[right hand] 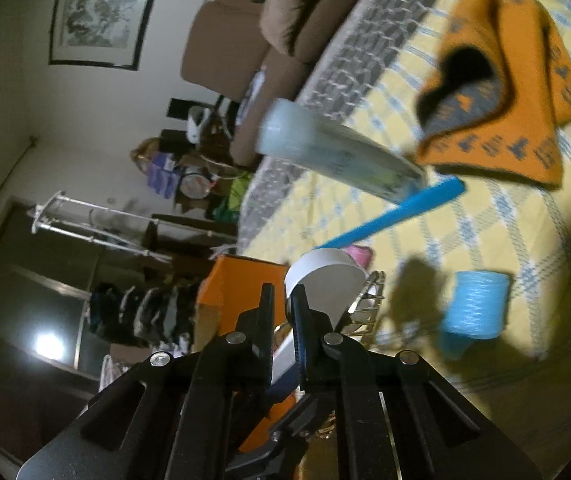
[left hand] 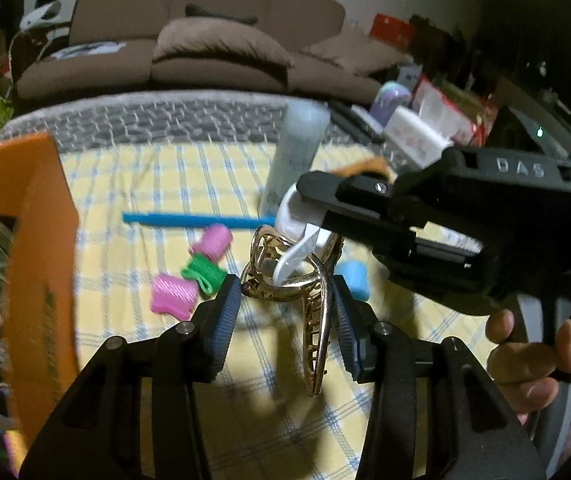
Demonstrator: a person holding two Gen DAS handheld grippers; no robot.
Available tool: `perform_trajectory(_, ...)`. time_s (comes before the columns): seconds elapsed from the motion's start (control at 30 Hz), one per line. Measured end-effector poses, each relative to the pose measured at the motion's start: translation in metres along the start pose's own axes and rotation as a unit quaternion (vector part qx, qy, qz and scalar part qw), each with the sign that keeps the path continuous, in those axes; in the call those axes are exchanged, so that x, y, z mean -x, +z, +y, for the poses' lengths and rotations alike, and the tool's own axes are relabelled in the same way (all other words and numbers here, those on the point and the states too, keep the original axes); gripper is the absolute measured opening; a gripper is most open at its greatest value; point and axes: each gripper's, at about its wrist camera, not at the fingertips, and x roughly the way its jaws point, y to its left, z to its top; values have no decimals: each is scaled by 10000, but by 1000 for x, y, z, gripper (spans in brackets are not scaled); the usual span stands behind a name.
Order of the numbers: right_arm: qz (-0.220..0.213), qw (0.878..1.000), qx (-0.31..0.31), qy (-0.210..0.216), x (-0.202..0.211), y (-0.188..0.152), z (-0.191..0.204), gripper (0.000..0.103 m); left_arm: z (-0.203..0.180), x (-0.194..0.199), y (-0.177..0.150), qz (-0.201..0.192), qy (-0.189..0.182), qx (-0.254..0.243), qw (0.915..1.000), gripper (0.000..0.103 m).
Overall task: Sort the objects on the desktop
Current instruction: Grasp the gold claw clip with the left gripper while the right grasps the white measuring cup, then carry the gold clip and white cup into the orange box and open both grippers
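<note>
In the left wrist view my left gripper (left hand: 285,308) is shut on a gold hair claw (left hand: 313,320), its blue pads (left hand: 227,312) pressing both sides. The claw hangs above the yellow checked cloth (left hand: 133,184) and casts a shadow on it. My right gripper (left hand: 315,208) comes in from the right, shut on a white curved plastic piece (left hand: 295,216) whose tip pokes through the gold claw's loop. The right wrist view shows the right gripper (right hand: 283,312) clamped on that white piece (right hand: 325,280), with the gold claw (right hand: 369,296) just behind it.
Pink rollers (left hand: 213,240), a green roller (left hand: 203,272) and a blue roller (left hand: 351,276) lie on the cloth. A blue stick (left hand: 197,218) and a pale tube (left hand: 297,152) sit farther back. An orange box (left hand: 41,240) stands at the left, and an orange cloth (right hand: 505,92) lies beyond.
</note>
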Motion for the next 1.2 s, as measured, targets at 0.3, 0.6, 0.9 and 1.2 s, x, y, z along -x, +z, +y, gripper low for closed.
perform_trajectory(0.3,0,9983,309,486,-15,-8,46,9,16,45,14,-388,-43,109,9992,42)
perform_trajectory(0.6,186,9929,618,1000,-39,-25,91,8,41,94,24,-685,5,105,9976,42)
perform_trajectory(0.9,485,9873,859,1249,-82,-52,127,8,95,138,26,-752,362,-34,9965,42)
perform_trajectory(1.2,950,9878,700,1020,-145,-75,119,9,152,148,20,-577,665,148,9960,36)
